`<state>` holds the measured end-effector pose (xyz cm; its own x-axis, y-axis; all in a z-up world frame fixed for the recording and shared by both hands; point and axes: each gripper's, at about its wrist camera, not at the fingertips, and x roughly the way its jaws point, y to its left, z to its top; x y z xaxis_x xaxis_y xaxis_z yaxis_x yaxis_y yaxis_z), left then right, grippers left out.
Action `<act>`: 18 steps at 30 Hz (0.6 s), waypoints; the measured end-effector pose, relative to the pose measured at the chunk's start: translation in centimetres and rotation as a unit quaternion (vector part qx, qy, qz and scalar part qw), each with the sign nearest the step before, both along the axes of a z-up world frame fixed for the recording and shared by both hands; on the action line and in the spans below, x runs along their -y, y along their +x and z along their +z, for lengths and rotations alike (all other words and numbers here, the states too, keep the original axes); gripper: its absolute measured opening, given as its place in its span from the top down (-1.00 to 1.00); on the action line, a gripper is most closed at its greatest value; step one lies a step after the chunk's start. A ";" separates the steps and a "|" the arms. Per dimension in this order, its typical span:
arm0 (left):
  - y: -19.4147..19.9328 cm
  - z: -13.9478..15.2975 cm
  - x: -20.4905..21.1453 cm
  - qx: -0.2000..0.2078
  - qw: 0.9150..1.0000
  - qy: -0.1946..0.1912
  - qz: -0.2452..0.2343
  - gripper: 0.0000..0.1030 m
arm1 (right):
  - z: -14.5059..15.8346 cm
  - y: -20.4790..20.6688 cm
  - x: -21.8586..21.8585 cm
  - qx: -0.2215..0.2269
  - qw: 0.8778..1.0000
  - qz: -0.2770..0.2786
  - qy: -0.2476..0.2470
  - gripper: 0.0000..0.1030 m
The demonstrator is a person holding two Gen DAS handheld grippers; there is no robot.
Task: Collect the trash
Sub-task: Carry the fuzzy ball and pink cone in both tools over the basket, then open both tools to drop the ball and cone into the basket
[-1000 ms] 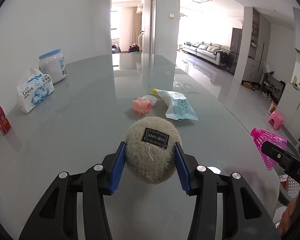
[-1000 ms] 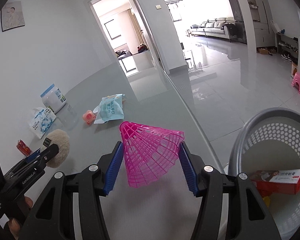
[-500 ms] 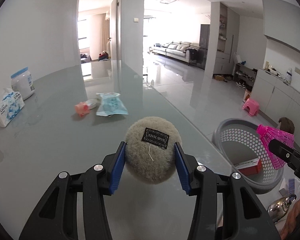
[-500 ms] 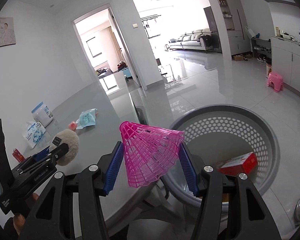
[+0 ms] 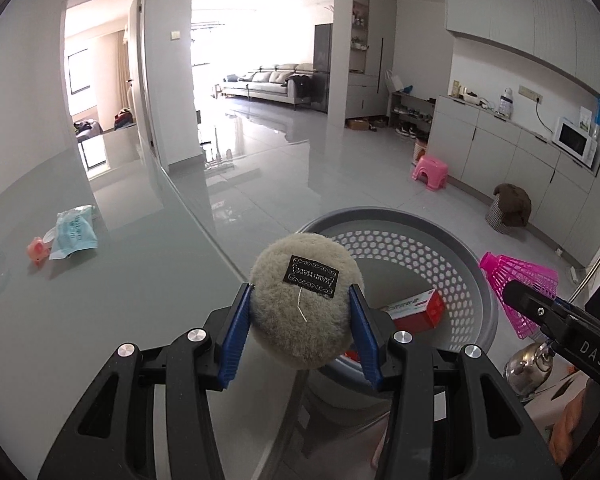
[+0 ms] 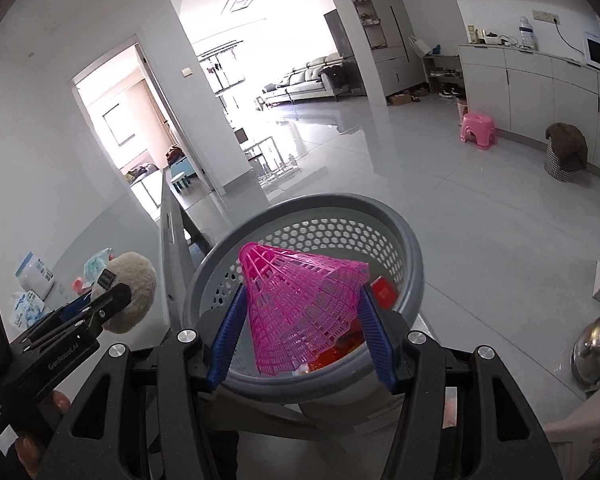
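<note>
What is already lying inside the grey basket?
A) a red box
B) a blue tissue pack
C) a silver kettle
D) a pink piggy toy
A: a red box lies on the bottom of the grey basket, behind the fluffy ball.

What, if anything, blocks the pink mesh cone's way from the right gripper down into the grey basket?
Nothing visible does. The right gripper holds the pink mesh cone over the open grey basket; below lie only a red box and other trash.
</note>
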<state>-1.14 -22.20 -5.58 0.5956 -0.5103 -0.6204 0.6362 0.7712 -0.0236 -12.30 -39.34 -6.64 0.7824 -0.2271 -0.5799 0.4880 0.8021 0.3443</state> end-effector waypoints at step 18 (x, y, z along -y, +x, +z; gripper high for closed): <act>2.5 -1.5 5.5 -0.035 0.999 0.035 -0.023 0.09 | -1.3 2.7 3.7 -0.024 1.000 0.003 0.017 -0.06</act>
<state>1.35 -27.67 -7.11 0.5274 -0.4898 -0.6942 0.6691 0.7430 -0.0159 -9.64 -43.01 -7.93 0.7545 -0.2028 -0.6242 0.5006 0.7928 0.3475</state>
